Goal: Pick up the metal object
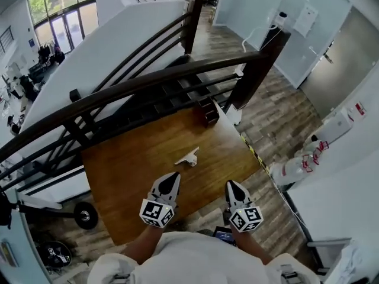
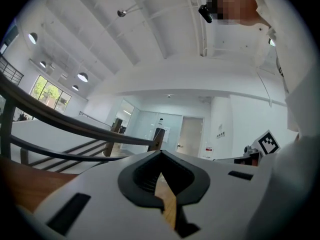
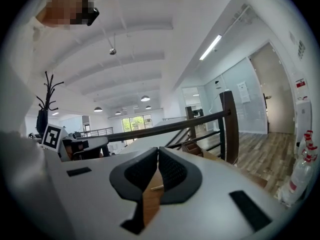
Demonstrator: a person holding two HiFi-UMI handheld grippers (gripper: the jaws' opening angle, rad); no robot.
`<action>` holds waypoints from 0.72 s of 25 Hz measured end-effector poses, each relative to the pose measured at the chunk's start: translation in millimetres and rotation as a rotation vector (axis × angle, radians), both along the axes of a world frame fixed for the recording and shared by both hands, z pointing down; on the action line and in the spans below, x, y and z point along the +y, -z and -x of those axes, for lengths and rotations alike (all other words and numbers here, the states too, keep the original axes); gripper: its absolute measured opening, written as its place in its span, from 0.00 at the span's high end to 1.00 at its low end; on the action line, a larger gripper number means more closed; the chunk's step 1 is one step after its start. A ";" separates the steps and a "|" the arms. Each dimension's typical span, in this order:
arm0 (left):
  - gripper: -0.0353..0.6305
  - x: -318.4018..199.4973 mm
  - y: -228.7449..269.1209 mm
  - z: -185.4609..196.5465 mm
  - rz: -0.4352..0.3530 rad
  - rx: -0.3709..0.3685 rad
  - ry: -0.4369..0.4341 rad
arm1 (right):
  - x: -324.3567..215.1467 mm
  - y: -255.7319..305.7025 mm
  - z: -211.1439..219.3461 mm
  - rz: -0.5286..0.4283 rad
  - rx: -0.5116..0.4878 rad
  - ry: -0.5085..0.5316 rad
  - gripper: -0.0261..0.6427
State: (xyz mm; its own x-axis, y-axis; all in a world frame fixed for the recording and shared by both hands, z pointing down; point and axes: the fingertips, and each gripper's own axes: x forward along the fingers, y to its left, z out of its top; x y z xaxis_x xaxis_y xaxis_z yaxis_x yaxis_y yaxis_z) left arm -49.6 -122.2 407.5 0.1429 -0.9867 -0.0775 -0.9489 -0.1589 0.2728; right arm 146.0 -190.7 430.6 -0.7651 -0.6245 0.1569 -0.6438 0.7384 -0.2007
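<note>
One small, pale metal object (image 1: 188, 157) lay flat on the wooden desk (image 1: 124, 170), near its middle and touching nothing else.

In the head view the left gripper (image 1: 176, 175) was just short of it, with the object at about one o'clock from its tip and a strip of bare wood between them. Its fingers (image 2: 142, 176) were pressed together at the tips, and nothing was caught between them.

The right gripper (image 1: 230, 184) was farther off, at about four o'clock from the object, over the near right part of the desk. Its fingers (image 3: 135, 173) were also closed against each other and held nothing. Both grippers pointed toward twelve o'clock, and each marker cube sat close to the person's pale sleeves (image 1: 189, 259).

Yellow-and-black tape (image 1: 251, 151) ran along the desk's edge at three o'clock. Beyond the desk at twelve o'clock a dark wooden railing (image 1: 148, 83) crossed the view, with stairs (image 1: 177, 96) dropping away behind it.

On the plank floor (image 1: 272, 114), at about three o'clock from the desk, were white spray bottles (image 1: 296, 165) with red triggers. At eight o'clock a black wheel (image 1: 86, 215) rested on the floor.
</note>
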 end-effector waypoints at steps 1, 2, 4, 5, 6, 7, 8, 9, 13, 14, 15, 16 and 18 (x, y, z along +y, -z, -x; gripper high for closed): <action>0.93 -2.7 -1.9 6.2 0.000 0.009 0.016 | -3.3 -3.7 6.5 0.013 0.009 0.012 0.92; 0.93 -3.7 -3.4 12.3 -0.001 0.018 0.034 | -5.8 -7.5 12.5 0.026 0.018 0.025 0.92; 0.93 -0.9 -9.1 21.9 0.000 0.027 0.071 | -9.8 -16.1 21.8 0.052 0.031 0.052 0.92; 0.93 1.2 -13.9 26.0 0.007 0.027 0.088 | -12.4 -20.2 25.8 0.065 0.032 0.064 0.92; 0.93 3.2 -19.3 30.5 0.016 0.027 0.102 | -15.7 -24.1 30.3 0.076 0.030 0.077 0.92; 0.93 4.8 -24.7 35.4 0.026 0.026 0.117 | -19.6 -27.6 35.2 0.084 0.028 0.090 0.92; 0.93 5.9 -29.3 40.8 0.033 0.023 0.132 | -24.4 -31.0 40.6 0.086 0.027 0.105 0.92; 0.93 6.6 -33.4 45.9 0.039 0.018 0.150 | -30.0 -34.3 45.8 0.086 0.028 0.121 0.92; 0.93 9.7 -50.1 55.9 0.084 -0.001 0.250 | -54.2 -52.1 59.0 0.121 0.017 0.193 0.92; 0.93 8.3 -53.9 54.9 0.101 -0.006 0.274 | -60.7 -56.3 60.2 0.132 0.013 0.214 0.92; 0.93 5.3 -57.9 52.7 0.117 -0.012 0.295 | -68.1 -60.3 60.8 0.141 0.011 0.235 0.92; 0.93 0.7 -62.3 50.1 0.131 -0.019 0.314 | -76.9 -64.5 61.5 0.150 0.011 0.255 0.92; 0.93 -10.4 -69.9 45.6 0.156 -0.027 0.355 | -96.5 -74.1 64.3 0.180 0.004 0.289 0.92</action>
State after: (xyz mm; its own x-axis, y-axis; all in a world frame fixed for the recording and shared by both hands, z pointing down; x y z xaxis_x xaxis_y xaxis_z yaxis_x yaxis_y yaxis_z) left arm -95.2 -132.6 477.5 -0.2094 -0.9748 0.0764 -0.9446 0.2219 0.2419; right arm 81.8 -287.1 504.7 -0.9058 -0.3436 0.2479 -0.4137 0.8436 -0.3422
